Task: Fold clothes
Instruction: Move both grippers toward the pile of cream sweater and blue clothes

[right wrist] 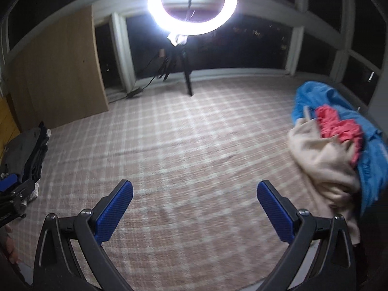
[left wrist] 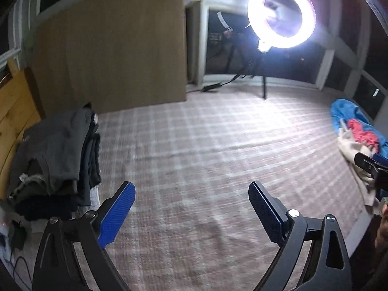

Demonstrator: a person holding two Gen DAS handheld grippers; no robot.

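Both grippers hang over a wide checked sheet (left wrist: pixel 206 145) with nothing in them. The left gripper (left wrist: pixel 191 191) has its blue pads (left wrist: pixel 116 215) spread wide apart, held above the bare middle of the sheet. The right gripper (right wrist: pixel 195 190) is the same, its fingers well apart over open cloth.

The clothes lie in two lots at either side. To the left is a stack (left wrist: pixel 60 160) of dark garments, grey on top with black and olive layers under it, sitting at the sheet's edge beside a wooden panel (left wrist: pixel 14 114). It looks neatly piled. In the right wrist view that stack (right wrist: pixel 26 152) sits far to the left, with the left gripper's blue tip just in front of it.

To the right is a loose heap (right wrist: pixel 339 145), well apart from the stack: a cream garment (right wrist: pixel 322 165) in front, a red one (right wrist: pixel 339 126) crumpled on top, and a blue one (right wrist: pixel 320 94) behind and around them. The right gripper is near the cream garment but not touching it.

At the far edge a ring light (right wrist: pixel 192 2) on a tripod glares toward us, in front of dark windows. A tall light-wood board (left wrist: pixel 109 46) stands at the back left. Both views are a bit blurred.
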